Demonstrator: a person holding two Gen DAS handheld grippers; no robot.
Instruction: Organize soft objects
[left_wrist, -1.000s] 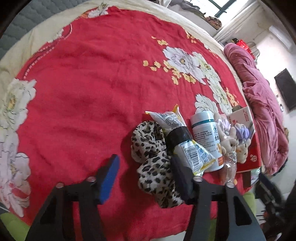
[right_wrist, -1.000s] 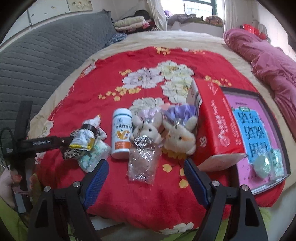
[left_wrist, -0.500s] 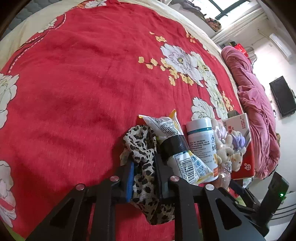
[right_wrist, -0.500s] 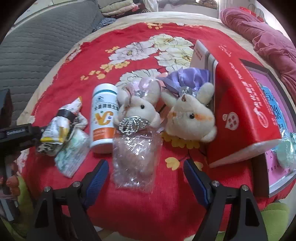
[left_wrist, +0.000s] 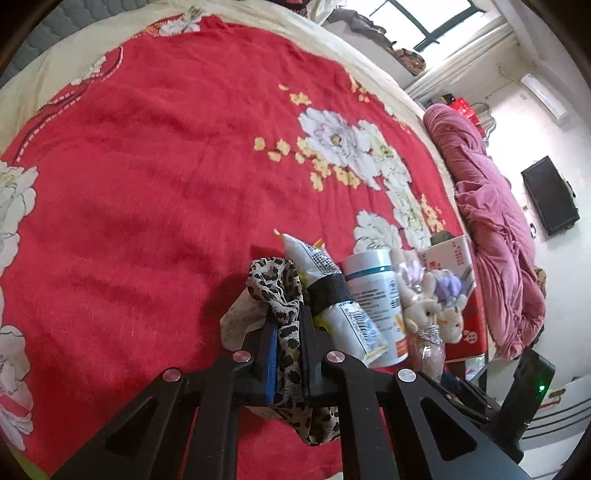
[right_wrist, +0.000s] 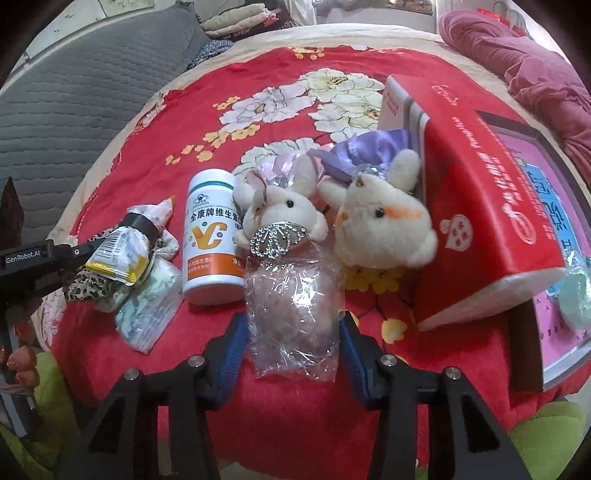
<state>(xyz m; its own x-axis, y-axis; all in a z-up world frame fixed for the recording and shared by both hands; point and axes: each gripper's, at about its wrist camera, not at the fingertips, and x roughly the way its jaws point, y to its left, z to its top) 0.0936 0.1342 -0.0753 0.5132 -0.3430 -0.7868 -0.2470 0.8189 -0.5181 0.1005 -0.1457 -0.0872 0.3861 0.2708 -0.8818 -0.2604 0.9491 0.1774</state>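
My left gripper (left_wrist: 289, 325) is shut on a leopard-print cloth (left_wrist: 277, 284) and holds it lifted a little off the red floral blanket (left_wrist: 166, 166). The cloth also shows in the right wrist view (right_wrist: 92, 286), beside the left gripper body (right_wrist: 33, 258). My right gripper (right_wrist: 293, 328) is open, its blue pads on either side of the clear plastic wrap (right_wrist: 295, 306) of a plush bunny (right_wrist: 284, 210). A second bunny with a purple bow (right_wrist: 380, 221) lies right of it.
A taped snack packet (right_wrist: 125, 243), a wet-wipe pack (right_wrist: 147, 314) and a white vitamin bottle (right_wrist: 212, 236) lie between the cloth and the bunnies. A red tissue pack (right_wrist: 472, 192) and a pink-topped box (right_wrist: 554, 236) lie right. A pink quilt (left_wrist: 491, 229) edges the bed.
My left gripper has closed on the leopard cloth and raised it. My right gripper has moved forward and narrowed around the wrapped bunny's plastic.
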